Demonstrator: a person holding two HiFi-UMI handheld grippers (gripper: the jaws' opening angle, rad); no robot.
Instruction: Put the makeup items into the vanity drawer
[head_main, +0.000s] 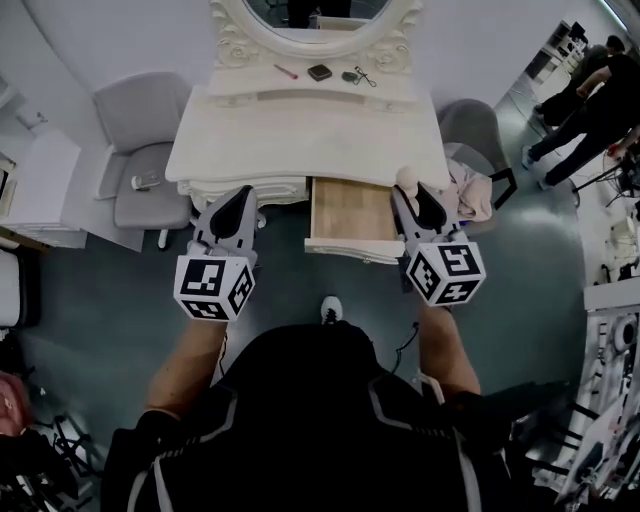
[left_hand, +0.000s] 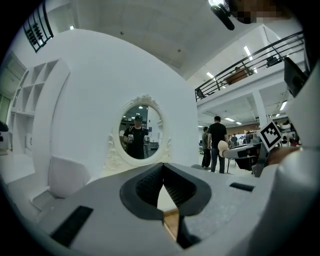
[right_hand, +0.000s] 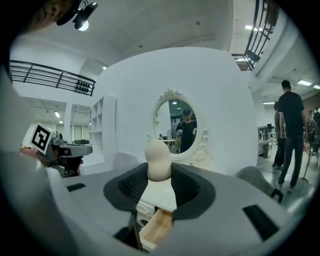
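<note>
A white vanity (head_main: 300, 135) with an oval mirror stands ahead, and its wooden drawer (head_main: 350, 212) is pulled open at the right front. On its back shelf lie a pink pencil (head_main: 286, 71), a black compact (head_main: 319, 72) and an eyelash curler (head_main: 358, 76). My right gripper (head_main: 406, 192) is shut on a beige egg-shaped makeup sponge (head_main: 406, 178), just right of the open drawer. That sponge (right_hand: 158, 160) stands upright between the pads in the right gripper view. My left gripper (head_main: 242, 194) hangs before the vanity's left front. Its jaws (left_hand: 162, 172) meet at the tips with nothing between them.
A grey chair (head_main: 140, 150) stands left of the vanity. Another grey chair (head_main: 478, 130) at the right carries a pink cloth (head_main: 470, 192). People (head_main: 590, 95) stand at the far right. White shelving (head_main: 40, 185) lines the left edge.
</note>
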